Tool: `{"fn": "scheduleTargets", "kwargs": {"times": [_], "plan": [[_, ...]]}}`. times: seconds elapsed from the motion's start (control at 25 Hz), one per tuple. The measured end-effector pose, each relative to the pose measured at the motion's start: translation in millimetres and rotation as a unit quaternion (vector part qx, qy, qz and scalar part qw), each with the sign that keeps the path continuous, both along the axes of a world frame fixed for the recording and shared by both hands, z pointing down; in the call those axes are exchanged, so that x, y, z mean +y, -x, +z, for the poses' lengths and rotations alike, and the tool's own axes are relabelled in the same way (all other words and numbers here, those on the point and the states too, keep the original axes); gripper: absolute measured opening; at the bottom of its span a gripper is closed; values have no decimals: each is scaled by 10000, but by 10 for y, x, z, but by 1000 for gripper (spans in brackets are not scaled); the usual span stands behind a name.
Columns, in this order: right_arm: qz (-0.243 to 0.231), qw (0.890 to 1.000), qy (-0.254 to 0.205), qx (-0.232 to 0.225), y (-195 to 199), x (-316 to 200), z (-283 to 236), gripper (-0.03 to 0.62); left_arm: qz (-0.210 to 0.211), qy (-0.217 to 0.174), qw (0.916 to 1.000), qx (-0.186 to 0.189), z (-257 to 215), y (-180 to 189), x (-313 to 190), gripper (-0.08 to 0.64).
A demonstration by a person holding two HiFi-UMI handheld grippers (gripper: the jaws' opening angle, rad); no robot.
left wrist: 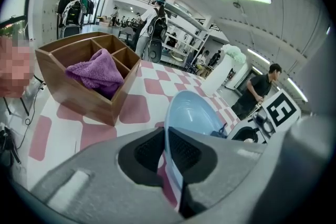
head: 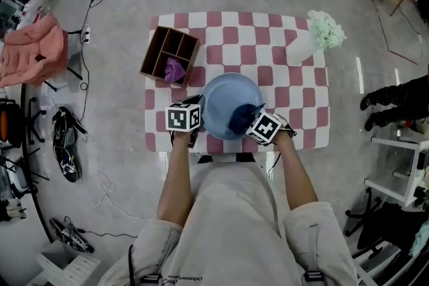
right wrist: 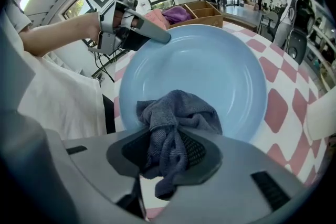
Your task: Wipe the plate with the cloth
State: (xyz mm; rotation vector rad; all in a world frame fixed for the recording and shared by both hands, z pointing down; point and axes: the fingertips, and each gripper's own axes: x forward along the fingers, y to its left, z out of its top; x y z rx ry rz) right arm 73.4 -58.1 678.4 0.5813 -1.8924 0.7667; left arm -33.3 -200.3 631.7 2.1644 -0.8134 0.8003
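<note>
A light blue plate [head: 224, 100] is held tilted above the near edge of the checkered table [head: 301, 104]. My left gripper [head: 190, 125] is shut on the plate's left rim [left wrist: 170, 128]. My right gripper [head: 253, 122] is shut on a dark blue-grey cloth [head: 242, 116], which is pressed into the plate's near right part. In the right gripper view the cloth [right wrist: 176, 118] bunches between the jaws and rests on the plate's inner face [right wrist: 210, 68]. The left gripper [right wrist: 139, 34] shows at the plate's far rim there.
A wooden divided box [head: 170, 55] with a purple cloth [head: 175, 69] in it sits at the table's left. A white vase of pale flowers [head: 315, 37] stands at the far right corner. People stand in the room behind [left wrist: 260, 89].
</note>
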Motion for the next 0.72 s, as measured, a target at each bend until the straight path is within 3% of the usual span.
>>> {"fn": "scheduleTargets", "kwargs": {"times": [0.32, 0.72], "plan": [[-207, 9994, -47, 271, -294, -376, -24, 132, -156, -41, 9997, -164, -14, 47, 58, 28], [400, 9947, -786, 530, -364, -1056, -94, 135, -446, -147, 9987, -216, -56, 91, 74, 29]]}}
